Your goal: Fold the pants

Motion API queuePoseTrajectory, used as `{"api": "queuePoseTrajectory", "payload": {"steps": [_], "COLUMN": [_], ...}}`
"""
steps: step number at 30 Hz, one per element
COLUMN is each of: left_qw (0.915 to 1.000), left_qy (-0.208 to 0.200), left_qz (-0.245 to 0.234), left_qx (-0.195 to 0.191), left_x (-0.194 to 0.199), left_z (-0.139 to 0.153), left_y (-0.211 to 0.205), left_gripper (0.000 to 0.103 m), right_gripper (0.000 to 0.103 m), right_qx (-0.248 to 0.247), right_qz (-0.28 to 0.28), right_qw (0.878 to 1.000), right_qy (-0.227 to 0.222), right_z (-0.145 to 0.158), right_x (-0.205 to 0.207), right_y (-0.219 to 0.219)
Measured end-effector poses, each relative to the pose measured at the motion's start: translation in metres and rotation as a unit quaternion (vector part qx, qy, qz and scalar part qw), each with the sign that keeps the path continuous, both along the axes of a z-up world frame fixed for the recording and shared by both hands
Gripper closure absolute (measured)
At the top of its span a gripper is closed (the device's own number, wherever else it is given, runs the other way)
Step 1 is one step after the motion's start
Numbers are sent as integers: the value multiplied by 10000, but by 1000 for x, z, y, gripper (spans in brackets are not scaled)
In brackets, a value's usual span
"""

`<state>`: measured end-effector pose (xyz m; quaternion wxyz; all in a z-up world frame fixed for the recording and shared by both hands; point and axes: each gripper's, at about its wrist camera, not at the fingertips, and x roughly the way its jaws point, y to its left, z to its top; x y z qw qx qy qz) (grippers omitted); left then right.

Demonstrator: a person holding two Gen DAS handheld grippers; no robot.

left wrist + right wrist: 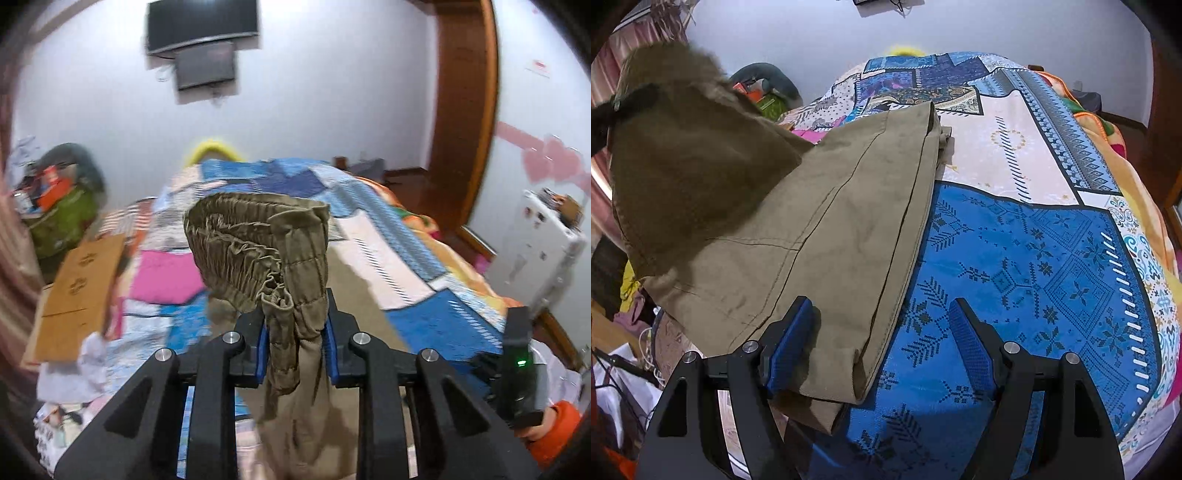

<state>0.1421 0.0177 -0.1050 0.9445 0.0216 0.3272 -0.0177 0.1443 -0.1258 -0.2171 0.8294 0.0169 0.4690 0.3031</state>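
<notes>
On the patterned bed (1015, 240), olive pants (831, 229) lie partly flat. Left tool (295, 332) pinches the raised elastic waistband (251, 236); right tool (882, 339) gapes wide, holding nothing. Carry the waistband over evenly toward the hems.

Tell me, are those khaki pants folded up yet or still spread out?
Partly folded. The pants lie long on the bedspread, legs stacked, while the left gripper holds the waistband lifted off the bed.

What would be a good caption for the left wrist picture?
Left tool clamps the gathered waistband of olive pants, lifting it above a patchwork bedspread.
</notes>
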Motion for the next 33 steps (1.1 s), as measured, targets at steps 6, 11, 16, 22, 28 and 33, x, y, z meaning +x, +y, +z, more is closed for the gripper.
{"api": "queuePoseTrajectory", "payload": {"steps": [6, 11, 16, 22, 28, 33], "left_qw": [9952, 9873, 9825, 9758, 9881, 9946], "left_qy": [587, 1160, 1438, 1492, 1039, 935], "left_qz": [-653, -941, -1135, -1452, -1010, -337], "left_qx": [-430, -547, -346, -671, -525, -313], "left_x": [17, 25, 28, 21, 14, 29], "left_z": [-29, -60, -79, -72, -47, -41], "left_y": [-33, -49, -69, -67, -31, 22], "left_gripper": [79, 79, 76, 46, 39, 37], "right_gripper": [30, 30, 30, 30, 30, 30], "right_qx": [-19, -126, -95, 1, 153, 361], "right_qz": [-9, -87, -383, -690, -711, -513], "right_qw": [10000, 9996, 9985, 9963, 9942, 9939], "right_qy": [-15, -226, -376, -513, -788, -911], "right_z": [1, 12, 25, 41, 63, 73], "right_x": [-1, -7, -8, -8, -8, -1], "right_y": [-2, -11, -34, -51, -47, -24]}}
